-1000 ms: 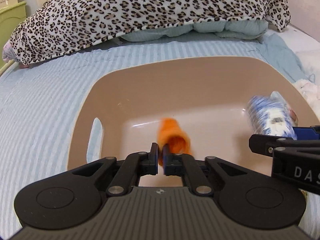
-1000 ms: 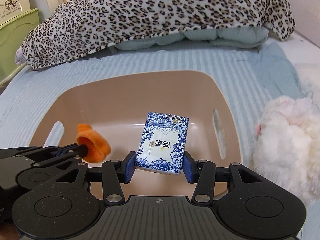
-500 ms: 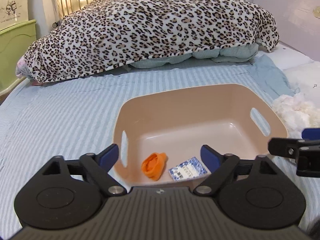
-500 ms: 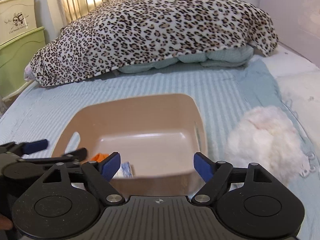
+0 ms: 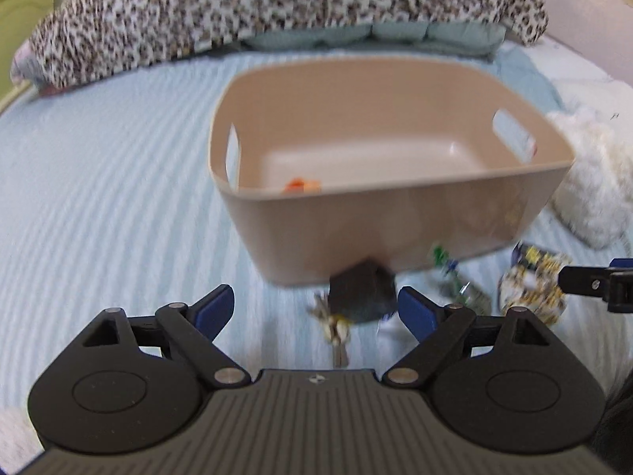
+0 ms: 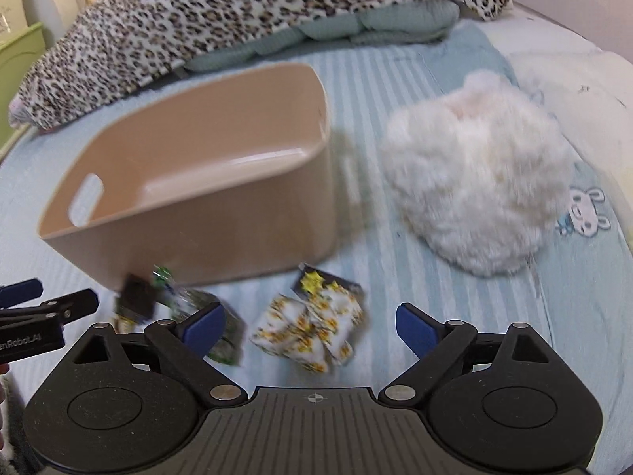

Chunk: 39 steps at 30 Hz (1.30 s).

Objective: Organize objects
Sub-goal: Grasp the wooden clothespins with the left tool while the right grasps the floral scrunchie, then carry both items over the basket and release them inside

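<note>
Both hand-held grippers, left (image 5: 314,308) and right (image 6: 308,324), are spread wide and hold nothing. The beige plastic bin (image 5: 395,221) sits mid-bed; a yellow-flowered packet (image 6: 312,328) and dark pouch (image 5: 362,293) lie before its near wall.

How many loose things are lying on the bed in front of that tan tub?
3, as far as the blur allows: a black block with keys nearest the left tool, a crumpled greenish packet beside it, and a yellow-patterned pouch further right. Others may be hidden.
</note>
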{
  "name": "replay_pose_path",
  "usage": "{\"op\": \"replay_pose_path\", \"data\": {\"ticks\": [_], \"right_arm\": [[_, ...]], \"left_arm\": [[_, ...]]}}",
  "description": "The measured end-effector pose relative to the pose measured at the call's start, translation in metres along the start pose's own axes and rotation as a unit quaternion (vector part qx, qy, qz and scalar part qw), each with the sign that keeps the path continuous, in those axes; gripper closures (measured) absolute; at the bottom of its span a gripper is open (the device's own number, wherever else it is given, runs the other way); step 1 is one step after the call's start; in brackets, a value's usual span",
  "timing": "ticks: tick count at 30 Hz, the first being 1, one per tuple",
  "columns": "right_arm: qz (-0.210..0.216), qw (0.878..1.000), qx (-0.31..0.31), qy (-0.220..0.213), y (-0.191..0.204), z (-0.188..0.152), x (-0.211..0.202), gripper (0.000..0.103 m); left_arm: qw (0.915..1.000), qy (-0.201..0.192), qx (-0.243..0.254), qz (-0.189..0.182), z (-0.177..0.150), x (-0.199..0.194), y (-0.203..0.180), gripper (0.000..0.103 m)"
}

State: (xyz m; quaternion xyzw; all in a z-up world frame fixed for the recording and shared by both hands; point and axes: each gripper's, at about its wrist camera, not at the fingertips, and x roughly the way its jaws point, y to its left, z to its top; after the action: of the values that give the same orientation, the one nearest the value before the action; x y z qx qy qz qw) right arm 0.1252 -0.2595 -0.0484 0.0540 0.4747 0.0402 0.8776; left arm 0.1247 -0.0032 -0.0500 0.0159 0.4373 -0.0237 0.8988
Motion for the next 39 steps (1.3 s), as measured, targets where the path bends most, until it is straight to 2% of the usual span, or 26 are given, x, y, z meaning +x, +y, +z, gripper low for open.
{"op": "replay_pose_path", "data": {"ticks": [4, 10, 13, 16, 19, 21, 23, 24, 26, 29, 39], "right_arm": [[-0.007, 1.000, 0.000, 0.016, -0.001, -0.008, 0.019, 0.010], [-0.012, 0.999, 0.017, 0.049, -0.006, -0.017, 0.046, 0.024], [-0.012, 0.999, 0.016, 0.048, -0.005, -0.019, 0.051, 0.029], [-0.011, 0.999, 0.006, 0.039, -0.001, -0.020, 0.051, 0.043], [-0.007, 0.999, -0.005, 0.039, 0.004, -0.023, 0.050, 0.058], [-0.004, 0.999, -0.007, 0.042, 0.007, -0.025, 0.048, 0.065], [0.005, 0.999, -0.005, 0.047, 0.008, -0.028, 0.046, 0.079], [0.009, 0.999, -0.002, 0.049, 0.008, -0.029, 0.045, 0.082], [0.016, 0.999, 0.000, 0.052, 0.010, -0.031, 0.043, 0.090], [0.018, 0.998, 0.003, 0.053, 0.012, -0.035, 0.038, 0.095], [0.038, 0.999, 0.006, 0.022, 0.011, -0.039, -0.004, 0.096]], "left_arm": [[0.9996, 0.025, 0.010, 0.002, -0.011, 0.023, 0.000, 0.013], [0.9982, 0.059, 0.012, -0.010, -0.020, 0.053, 0.004, 0.018], [0.9987, 0.045, 0.020, -0.014, -0.022, 0.056, 0.004, 0.021], [0.9980, 0.039, 0.040, -0.029, -0.021, 0.055, 0.001, 0.037], [0.9969, 0.040, 0.050, -0.045, -0.021, 0.051, -0.001, 0.058], [0.9968, 0.042, 0.048, -0.048, -0.022, 0.048, 0.000, 0.075], [0.9968, 0.048, 0.037, -0.052, -0.023, 0.046, 0.005, 0.086], [0.9966, 0.052, 0.030, -0.056, -0.024, 0.045, 0.008, 0.089], [0.9962, 0.053, 0.032, -0.061, -0.023, 0.046, 0.010, 0.089], [0.9963, 0.050, 0.038, -0.058, -0.026, 0.041, 0.011, 0.090], [0.9971, 0.030, 0.031, -0.062, -0.035, -0.001, 0.016, 0.090]]}}
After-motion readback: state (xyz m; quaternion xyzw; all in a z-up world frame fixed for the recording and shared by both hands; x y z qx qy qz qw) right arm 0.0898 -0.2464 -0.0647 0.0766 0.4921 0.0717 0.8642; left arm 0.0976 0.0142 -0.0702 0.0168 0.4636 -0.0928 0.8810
